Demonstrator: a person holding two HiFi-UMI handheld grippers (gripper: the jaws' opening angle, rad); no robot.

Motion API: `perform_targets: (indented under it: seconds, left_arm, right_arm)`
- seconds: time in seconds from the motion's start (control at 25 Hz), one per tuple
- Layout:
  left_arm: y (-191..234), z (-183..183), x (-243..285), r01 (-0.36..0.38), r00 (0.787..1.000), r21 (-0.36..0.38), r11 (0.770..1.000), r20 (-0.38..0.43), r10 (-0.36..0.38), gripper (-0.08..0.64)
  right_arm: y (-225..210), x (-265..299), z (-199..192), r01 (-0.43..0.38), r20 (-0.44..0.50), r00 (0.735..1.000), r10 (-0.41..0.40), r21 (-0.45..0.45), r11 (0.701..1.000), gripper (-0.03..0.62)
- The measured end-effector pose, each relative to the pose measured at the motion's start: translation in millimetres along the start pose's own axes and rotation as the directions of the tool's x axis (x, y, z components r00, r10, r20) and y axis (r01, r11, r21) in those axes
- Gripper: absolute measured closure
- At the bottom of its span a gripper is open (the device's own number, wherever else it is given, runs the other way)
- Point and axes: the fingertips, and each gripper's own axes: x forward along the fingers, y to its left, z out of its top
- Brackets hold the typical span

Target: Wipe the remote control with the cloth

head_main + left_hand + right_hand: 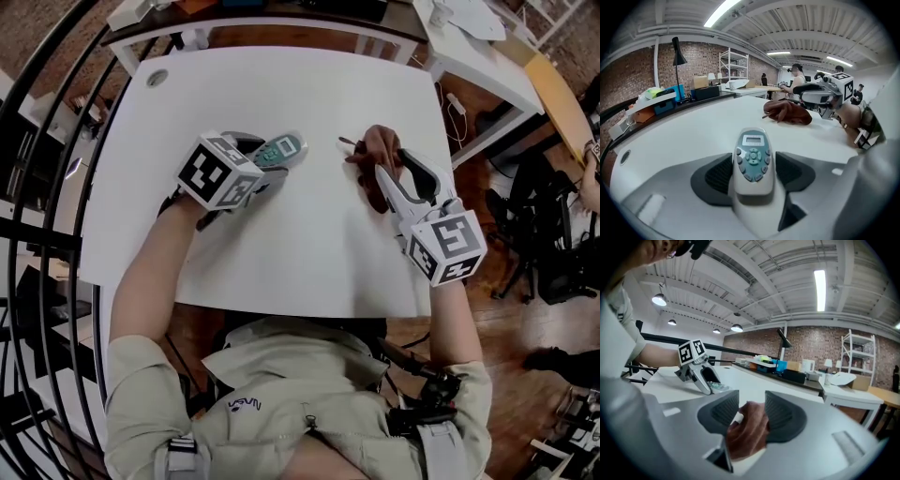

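The remote control (281, 148) (752, 157) is light grey with a teal button panel and a small screen. It lies on the white table (281, 244), left of centre. My left gripper (262, 157) (752, 171) is shut on its lower half, with a pad against each side. The brown cloth (370, 150) (747, 427) is bunched on the table to the right of the remote. My right gripper (386, 161) (751, 416) is shut on it. The cloth and the remote are a hand's width apart. In the right gripper view the left gripper (705, 378) stands tilted down over the remote.
A black desk lamp (677, 56) and coloured boxes (665, 101) line a dark shelf past the table's far edge. A cable hole (157, 78) marks the far left corner. Another white desk (487, 56) stands at the far right. Black railing curves along the left.
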Motion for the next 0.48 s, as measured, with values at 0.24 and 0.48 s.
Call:
perform_targets:
  seconds: [0.24,0.48]
  left_arm:
    - [0,3,-8,-0.077,0.995,-0.035,0.996,0.062,0.079,0.285]
    - [-20,33,-58,-0.246,0.937,0.038,0.968,0.267,0.228,0.285]
  right_arm:
    - [-9,5,-7,0.022,-0.041,0.999,-0.022,-0.004,1.000,0.396]
    - [-10,31,-29,-0.005,-0.158,0.987,-0.004,-0.058,0.998,0.328]
